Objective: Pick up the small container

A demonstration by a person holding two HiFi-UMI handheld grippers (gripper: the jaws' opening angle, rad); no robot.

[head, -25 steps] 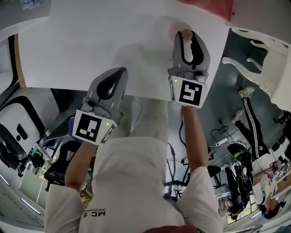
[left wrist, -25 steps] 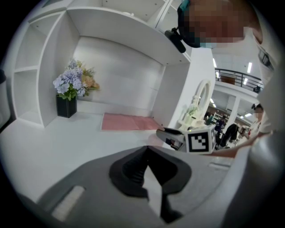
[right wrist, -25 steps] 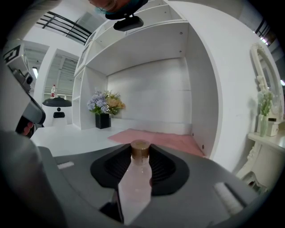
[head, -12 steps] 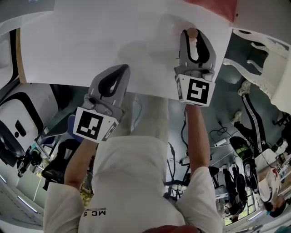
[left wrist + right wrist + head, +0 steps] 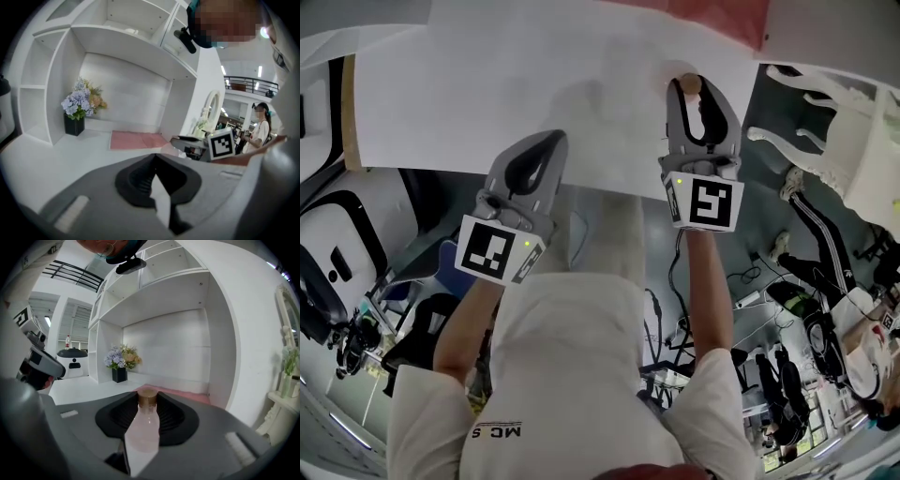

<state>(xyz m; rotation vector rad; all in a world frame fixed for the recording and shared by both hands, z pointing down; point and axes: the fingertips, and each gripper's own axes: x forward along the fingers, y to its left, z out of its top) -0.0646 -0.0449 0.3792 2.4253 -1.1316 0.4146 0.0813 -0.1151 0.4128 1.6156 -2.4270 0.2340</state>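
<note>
**Bottle in the right hand-held gripper, near the bench's right edge**

The right hand-held gripper (image 5: 697, 94) reaches out over the white bench (image 5: 487, 94). Its jaws pinch the small bottle (image 5: 144, 425), one pad on each side of the pale pink body. The grip sits low on the body and leaves the brown cap (image 5: 147, 398) clear above the jaws, a sensible hold, I'd say, since the body gives the pads more flat surface than the neck.

The bottle stands upright, long axis vertical and cap pointing straight up. That is why the head view shows little more than the round cap at the jaw tips. It sits close to the bench's right edge, just short of the pink mat (image 5: 136, 139) at the far right corner. Whether its base is clear of the bench, no view tells.

The left hand-held gripper (image 5: 548, 141) hangs over the near edge of the bench, jaws pressed together with nothing between them. It looks parked, out of the way of a one-handed job.

A vase of flowers (image 5: 120, 363) stands back against the wall, well clear of it all.
</note>
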